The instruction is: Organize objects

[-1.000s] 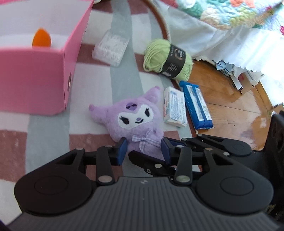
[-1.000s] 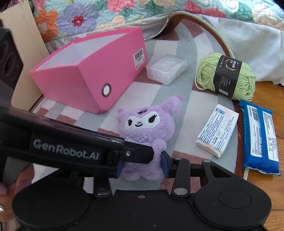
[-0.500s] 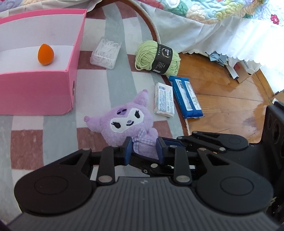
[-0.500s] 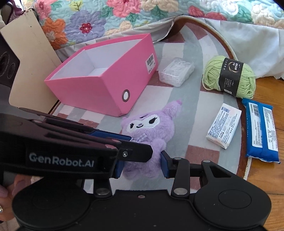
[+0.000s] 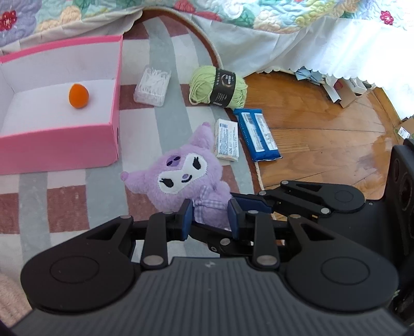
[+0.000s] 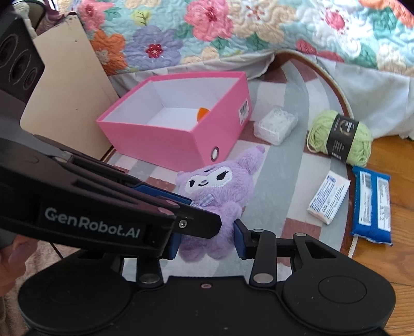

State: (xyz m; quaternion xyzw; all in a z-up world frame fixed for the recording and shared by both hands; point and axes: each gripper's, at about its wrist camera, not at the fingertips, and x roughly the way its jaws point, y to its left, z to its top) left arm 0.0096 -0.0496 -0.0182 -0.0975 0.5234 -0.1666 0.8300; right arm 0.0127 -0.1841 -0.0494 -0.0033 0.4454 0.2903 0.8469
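I have the purple plush toy (image 5: 189, 181) clamped in both my left gripper (image 5: 209, 217) and my right gripper (image 6: 205, 240). The pink box (image 6: 155, 139) lies in the upper left of both views, open top clear, nearer my left hand.

On the rug (image 5: 72, 201) the open box (image 5: 113, 108) sits at the left of the left wrist view, with a small egg-shaped object (image 5: 79, 95) inside it on its floor. Right of the box lies the clear case (image 5: 152, 86), and right of that the yarn ball (image 5: 217, 86), near the rug's edge. Just below the yarn the wipes pack (image 5: 256, 134) lies partly on the wooden floor (image 5: 323, 139), the small packet (image 5: 227, 139) beside it on its left. The plush toy (image 5: 181, 178) is in front of the box's corner. The bed (image 5: 258, 23) runs behind everything.
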